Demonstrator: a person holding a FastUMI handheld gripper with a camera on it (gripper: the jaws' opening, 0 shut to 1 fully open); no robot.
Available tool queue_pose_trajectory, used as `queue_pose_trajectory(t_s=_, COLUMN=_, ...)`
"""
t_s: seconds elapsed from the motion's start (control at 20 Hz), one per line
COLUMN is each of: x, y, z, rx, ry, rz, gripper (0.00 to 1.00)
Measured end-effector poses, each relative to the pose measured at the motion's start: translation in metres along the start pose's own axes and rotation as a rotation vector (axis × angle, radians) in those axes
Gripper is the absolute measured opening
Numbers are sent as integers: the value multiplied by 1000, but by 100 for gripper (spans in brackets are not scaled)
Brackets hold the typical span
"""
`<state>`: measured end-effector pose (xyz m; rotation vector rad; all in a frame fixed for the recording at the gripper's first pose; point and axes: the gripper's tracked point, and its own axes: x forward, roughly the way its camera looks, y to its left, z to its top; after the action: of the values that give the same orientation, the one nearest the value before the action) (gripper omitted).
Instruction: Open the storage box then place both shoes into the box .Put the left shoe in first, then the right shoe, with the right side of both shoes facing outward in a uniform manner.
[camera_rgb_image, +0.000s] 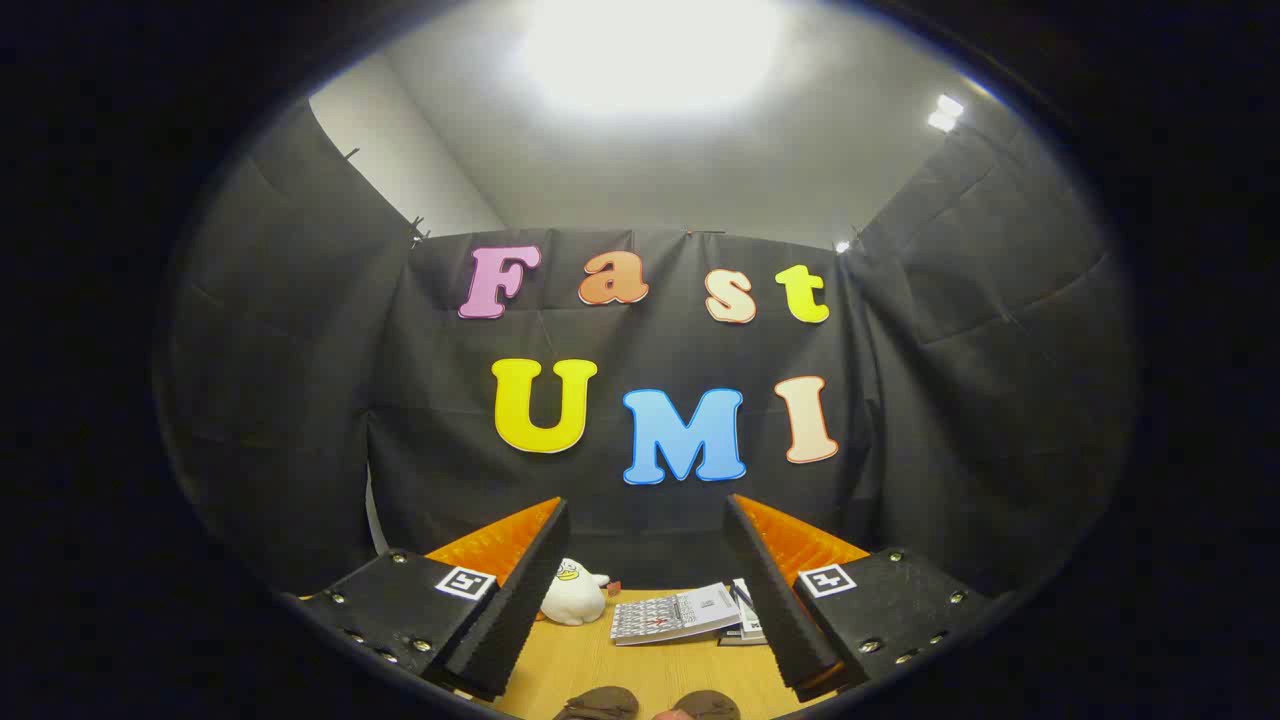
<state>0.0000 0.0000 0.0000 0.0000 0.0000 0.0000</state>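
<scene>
Two brownish shoes (650, 704) are seen side by side at the near edge of the wooden table (590, 660), low between the fingers and partly cut off, so that left cannot be told from right. The gripper (648, 540) is held raised and level, pointed toward the far wall, and its fingers (520, 600) are spread wide apart with nothing clasped between them. Farther across the table, between the fingers, a white plush duck (572, 594) is seen lying just beside the left finger. To its right a printed booklet (672, 614) is laid flat, and a small stack of books (746, 622) is tucked against the right finger. Beyond the table the booth is closed off by black cloth (300, 400), and a bright ceiling light (650, 50) is seen overhead.
</scene>
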Motion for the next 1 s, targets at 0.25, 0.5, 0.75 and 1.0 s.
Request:
queue_pose_trajectory(t_s=0.25, x=2, y=-5, z=-3, rx=0, ry=10, rz=-13, gripper=95)
queue_pose_trajectory(t_s=0.5, x=3, y=-14, z=-1, rx=7, ry=3, rz=-35, gripper=95)
queue_pose_trajectory(t_s=0.75, x=1, y=-19, z=-2, rx=14, ry=1, rz=-43, gripper=95)
queue_pose_trajectory(t_s=1.0, x=-4, y=-12, z=-9, rx=53, ry=0, rz=-9, gripper=95)
